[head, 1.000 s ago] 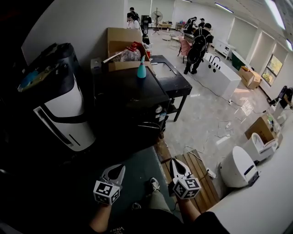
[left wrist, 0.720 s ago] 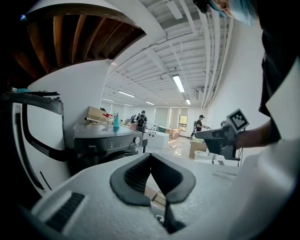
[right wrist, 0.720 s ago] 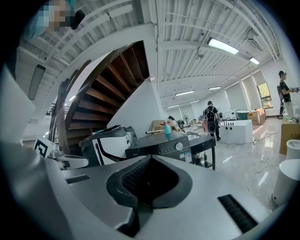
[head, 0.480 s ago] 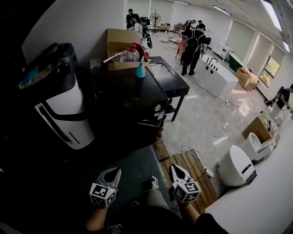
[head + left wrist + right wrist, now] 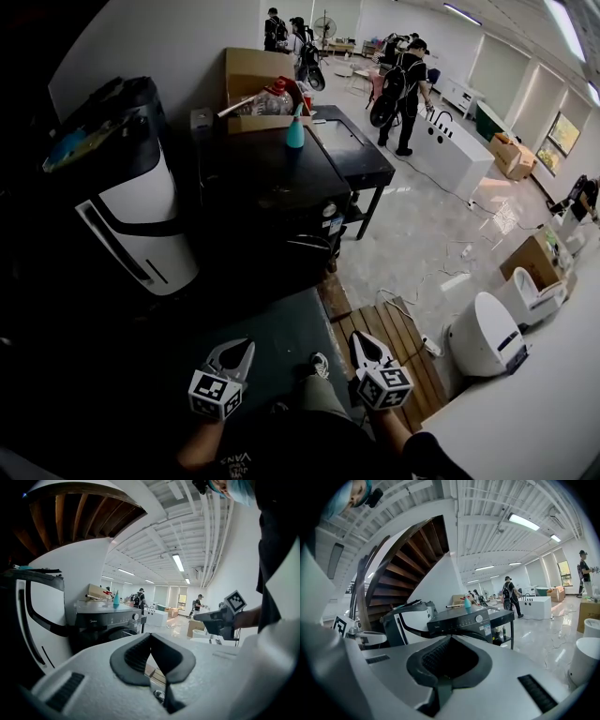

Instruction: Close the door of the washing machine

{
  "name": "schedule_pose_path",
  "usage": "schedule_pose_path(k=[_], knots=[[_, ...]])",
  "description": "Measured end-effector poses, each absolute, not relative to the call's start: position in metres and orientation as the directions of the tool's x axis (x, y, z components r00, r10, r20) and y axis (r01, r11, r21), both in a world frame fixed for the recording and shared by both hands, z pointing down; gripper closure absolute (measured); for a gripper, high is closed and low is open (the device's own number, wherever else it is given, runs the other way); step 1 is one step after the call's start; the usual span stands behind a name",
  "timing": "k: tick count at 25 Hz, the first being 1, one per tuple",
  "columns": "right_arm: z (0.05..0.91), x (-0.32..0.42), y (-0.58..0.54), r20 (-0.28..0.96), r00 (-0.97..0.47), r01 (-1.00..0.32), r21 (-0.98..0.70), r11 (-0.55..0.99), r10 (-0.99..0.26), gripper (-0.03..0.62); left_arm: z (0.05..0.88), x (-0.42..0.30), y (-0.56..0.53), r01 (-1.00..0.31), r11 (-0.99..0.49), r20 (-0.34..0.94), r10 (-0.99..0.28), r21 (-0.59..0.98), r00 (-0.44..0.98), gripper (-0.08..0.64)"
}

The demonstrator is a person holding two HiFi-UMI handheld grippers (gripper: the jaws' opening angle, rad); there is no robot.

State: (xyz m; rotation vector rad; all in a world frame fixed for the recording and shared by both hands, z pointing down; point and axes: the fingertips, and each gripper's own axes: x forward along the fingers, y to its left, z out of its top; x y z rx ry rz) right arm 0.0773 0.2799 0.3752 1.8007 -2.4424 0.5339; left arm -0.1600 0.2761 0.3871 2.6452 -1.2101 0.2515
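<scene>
A large open test hall is shown: a washing machine (image 5: 272, 202), bathtub (image 5: 452, 155), toilet (image 5: 483, 337) and cardboard boxes (image 5: 253, 67) are spread over a polished floor (image 5: 412, 225) under strip lights (image 5: 461, 13).

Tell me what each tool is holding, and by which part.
Nothing. The left tool and the right tool are both shut and empty, short of the washing machine.
</scene>
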Motion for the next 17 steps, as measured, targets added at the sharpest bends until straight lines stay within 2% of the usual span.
schedule_pose_path(k=[17], knots=[[0.3781, 0.0836, 0.2744, 0.268, -0.287, -0.944, -0.241, 0.224, -0.92, 0.594, 0.3907, -0.1636, 0.2682, -0.771, -0.622, 0.239, -0.735, 0.138, 0.635, 0.549]])
